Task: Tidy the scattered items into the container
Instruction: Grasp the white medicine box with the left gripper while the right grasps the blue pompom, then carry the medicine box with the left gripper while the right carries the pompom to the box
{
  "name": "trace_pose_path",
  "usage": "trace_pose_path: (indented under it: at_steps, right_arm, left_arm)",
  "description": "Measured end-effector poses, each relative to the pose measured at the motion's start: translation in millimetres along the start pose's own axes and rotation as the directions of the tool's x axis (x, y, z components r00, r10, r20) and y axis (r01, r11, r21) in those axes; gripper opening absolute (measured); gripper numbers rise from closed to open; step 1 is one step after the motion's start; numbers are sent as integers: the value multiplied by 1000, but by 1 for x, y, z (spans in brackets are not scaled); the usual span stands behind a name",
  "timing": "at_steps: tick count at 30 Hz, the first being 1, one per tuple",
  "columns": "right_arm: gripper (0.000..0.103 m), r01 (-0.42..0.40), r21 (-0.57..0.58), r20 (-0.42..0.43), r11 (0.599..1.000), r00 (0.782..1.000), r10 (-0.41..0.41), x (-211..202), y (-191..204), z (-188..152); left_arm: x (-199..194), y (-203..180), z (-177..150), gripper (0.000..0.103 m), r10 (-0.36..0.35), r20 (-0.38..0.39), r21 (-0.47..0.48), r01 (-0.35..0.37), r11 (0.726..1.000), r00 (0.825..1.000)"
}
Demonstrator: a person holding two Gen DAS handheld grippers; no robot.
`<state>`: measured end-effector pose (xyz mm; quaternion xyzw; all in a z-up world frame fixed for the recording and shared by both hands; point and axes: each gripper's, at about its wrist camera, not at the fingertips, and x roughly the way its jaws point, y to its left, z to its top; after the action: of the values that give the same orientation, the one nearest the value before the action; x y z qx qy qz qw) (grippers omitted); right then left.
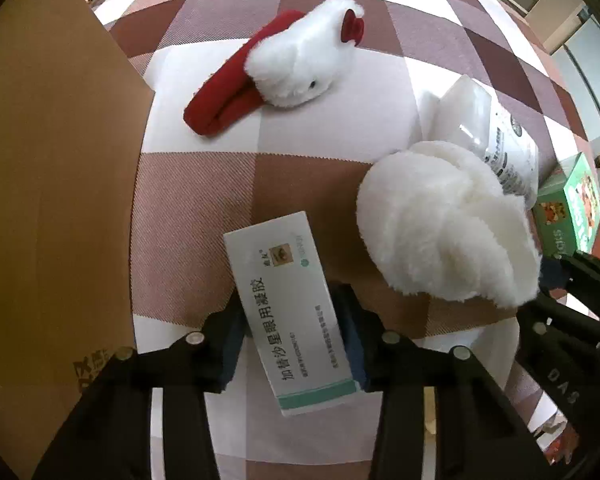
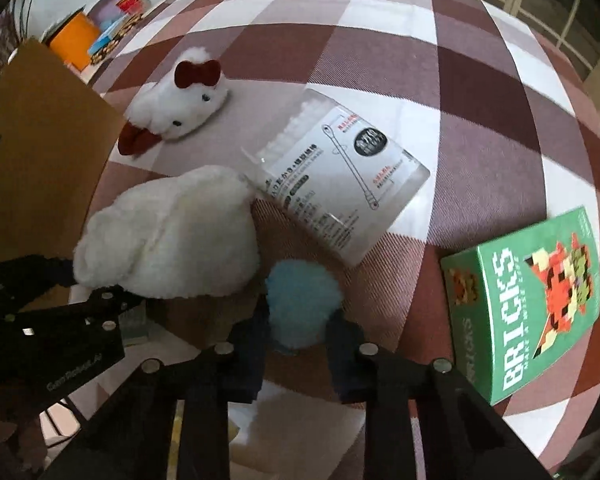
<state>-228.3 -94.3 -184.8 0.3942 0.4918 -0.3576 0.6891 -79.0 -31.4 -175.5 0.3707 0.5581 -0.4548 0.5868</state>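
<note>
My left gripper (image 1: 292, 320) is shut on a white and teal medicine box (image 1: 288, 308), held over the checked tablecloth. The cardboard container (image 1: 52, 200) stands right beside it on the left. My right gripper (image 2: 300, 320) is shut on a blue fluffy item (image 2: 300, 304), which is joined to a big white plush (image 2: 172, 236). That white plush (image 1: 448, 224) also shows in the left wrist view. A white plush with a red bow (image 2: 184, 108) lies further back. It also shows in the left wrist view (image 1: 300, 64). The left gripper's body (image 2: 40, 328) shows at the lower left of the right wrist view.
A clear pack of cotton swabs (image 2: 340, 176) lies past the white plush. A green BRICKS box (image 2: 540, 300) lies to the right. Cans and small boxes (image 2: 92, 28) stand at the far left table edge. The cardboard container's wall (image 2: 48, 120) rises on the left.
</note>
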Motion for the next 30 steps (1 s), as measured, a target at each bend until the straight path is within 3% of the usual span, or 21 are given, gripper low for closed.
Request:
trace_pose_path:
  at_steps: [8,16,30]
  right_arm:
    - [25,-9,69,21,998,1000,8,-37,-13,-14]
    - [25,0,64,40,998,999,-2,-81,-7,-22]
    - [25,-1,-12,91,1000,996,2,-134,38,-14]
  left_arm:
    - [-23,3,-6,41,-32,-4,23,32,999,999]
    - [-64,-5,-15,41,-44,8,41,43,998,999]
    - [-136,9,-18,41,-82,84,31,79,996,993]
